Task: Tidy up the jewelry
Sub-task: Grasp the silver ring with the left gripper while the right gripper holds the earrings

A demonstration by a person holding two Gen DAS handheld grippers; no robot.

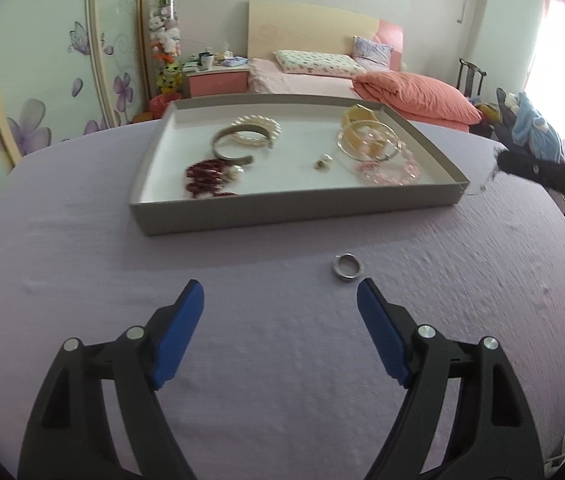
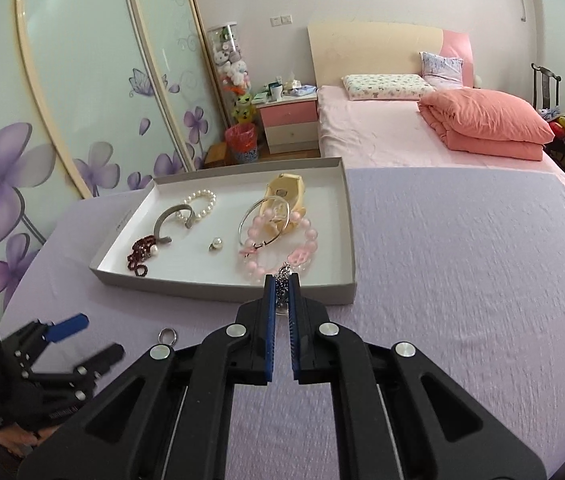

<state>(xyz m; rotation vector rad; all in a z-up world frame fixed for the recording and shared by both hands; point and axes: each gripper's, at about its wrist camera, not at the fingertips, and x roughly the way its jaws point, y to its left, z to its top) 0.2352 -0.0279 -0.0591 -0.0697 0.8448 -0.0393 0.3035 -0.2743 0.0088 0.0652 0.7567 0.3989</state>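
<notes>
The right gripper (image 2: 281,292) is clenched on a small silver chain piece (image 2: 283,271), probably a necklace or pendant, whose links poke out above the blue pads; its full shape is hidden between the fingers. It hangs just short of the near wall of the grey tray (image 2: 222,290), near that wall's right-hand end, so the drop spot lies straight ahead and slightly down along the fingers. Just past the wall lies the pink bead bracelet (image 2: 278,248), with a thin silver bangle (image 2: 264,220) and a cream watch (image 2: 286,192) behind it. The emptier white floor is to the left, around the small pearl earring (image 2: 216,243).

The left gripper (image 1: 280,300) is released, jaws spread wide, hovering low over the lilac tablecloth (image 1: 242,360). The silver ring (image 1: 348,267) still lies on the cloth outside the tray, flat with its hole facing up, just ahead of the left gripper's right finger and off its centreline. The left gripper is clearly the nearer one to it, and would likely need a small shift rightward to straddle it.

In the tray's left half sit a grey cuff (image 1: 230,146), a pearl bracelet (image 1: 258,130) and a dark red bead strand (image 1: 206,178). Judging by this, only the held chain and the ring remain unsorted.
</notes>
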